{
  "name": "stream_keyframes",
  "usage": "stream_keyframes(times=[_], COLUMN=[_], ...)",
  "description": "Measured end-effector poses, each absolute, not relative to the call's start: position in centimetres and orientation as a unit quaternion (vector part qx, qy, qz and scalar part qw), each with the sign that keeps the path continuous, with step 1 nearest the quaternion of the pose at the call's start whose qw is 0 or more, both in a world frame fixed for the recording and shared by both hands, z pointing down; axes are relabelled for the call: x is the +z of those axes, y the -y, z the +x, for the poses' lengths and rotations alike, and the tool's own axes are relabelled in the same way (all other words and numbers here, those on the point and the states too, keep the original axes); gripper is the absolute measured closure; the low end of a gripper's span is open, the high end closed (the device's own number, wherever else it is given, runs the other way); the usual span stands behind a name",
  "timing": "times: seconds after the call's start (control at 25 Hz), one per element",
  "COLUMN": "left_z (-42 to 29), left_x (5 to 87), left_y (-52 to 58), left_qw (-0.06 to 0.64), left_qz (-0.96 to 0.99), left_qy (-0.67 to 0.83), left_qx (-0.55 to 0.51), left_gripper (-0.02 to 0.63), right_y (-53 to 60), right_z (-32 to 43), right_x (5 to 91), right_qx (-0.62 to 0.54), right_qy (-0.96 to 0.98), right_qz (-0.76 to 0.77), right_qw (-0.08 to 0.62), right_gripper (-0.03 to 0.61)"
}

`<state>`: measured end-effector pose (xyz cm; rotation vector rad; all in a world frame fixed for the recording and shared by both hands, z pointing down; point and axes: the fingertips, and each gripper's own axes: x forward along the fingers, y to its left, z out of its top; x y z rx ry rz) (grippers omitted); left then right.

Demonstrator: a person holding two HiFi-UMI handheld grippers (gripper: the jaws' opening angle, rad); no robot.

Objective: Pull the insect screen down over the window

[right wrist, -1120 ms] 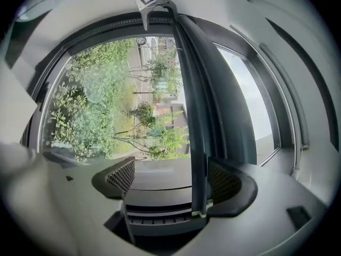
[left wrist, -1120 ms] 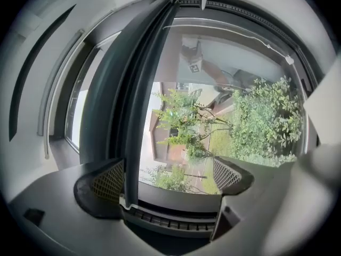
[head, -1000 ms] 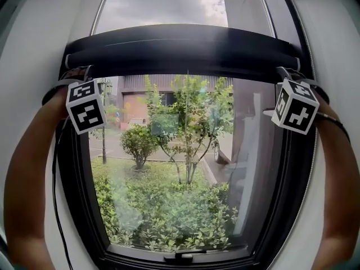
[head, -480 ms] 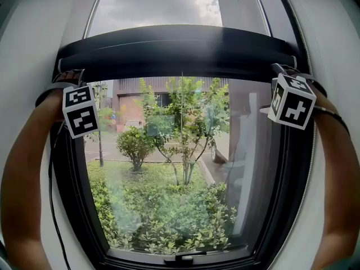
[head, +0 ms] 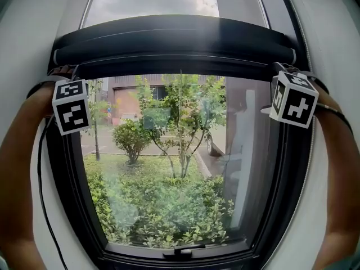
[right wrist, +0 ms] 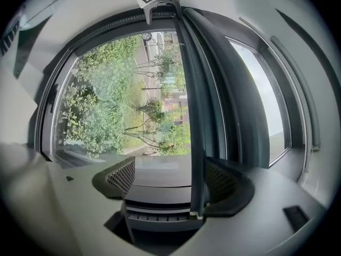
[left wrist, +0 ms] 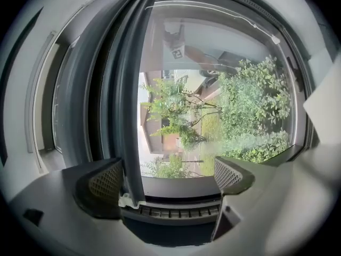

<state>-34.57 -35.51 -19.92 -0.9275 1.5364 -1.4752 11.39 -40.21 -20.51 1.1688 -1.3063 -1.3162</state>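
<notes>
The insect screen's dark pull bar (head: 174,44) spans the window high up, with clear glass (head: 169,167) below it. My left gripper (head: 68,75) is at the bar's left end and my right gripper (head: 284,72) at its right end. In the left gripper view the jaws (left wrist: 169,179) stand wide apart, and the bar's thin lip (left wrist: 128,116) runs between them close to one pad. In the right gripper view the jaws (right wrist: 173,180) are equally wide, with the lip (right wrist: 196,116) beside one pad. Neither pair presses on it.
The dark window frame (head: 67,196) surrounds the glass, with white wall at both sides. A small latch (head: 183,252) sits on the bottom rail. A thin cable (head: 42,196) hangs down by my left forearm. Shrubs and a building lie outside.
The head view has shifted a little, and the left gripper's marker cube sits further left. The bar stays at about the same height, with both grippers still at its ends.
</notes>
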Motion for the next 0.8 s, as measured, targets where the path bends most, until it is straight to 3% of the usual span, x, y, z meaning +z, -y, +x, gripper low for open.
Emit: stream_keyframes(times=[0.8], left_z=[-33.0], left_x=[-11.4], left_y=[33.7], left_qw=[0.381], left_qz=[-0.448], left_qy=[-0.544], left_qx=[-0.599], left_gripper=[0.085], right_y=[38.6], right_z=[12.9], right_x=[-12.2], right_qx=[-0.461], right_qy=[0.568], right_qz=[0.408], right_qw=[0.547], right_gripper=[0.172])
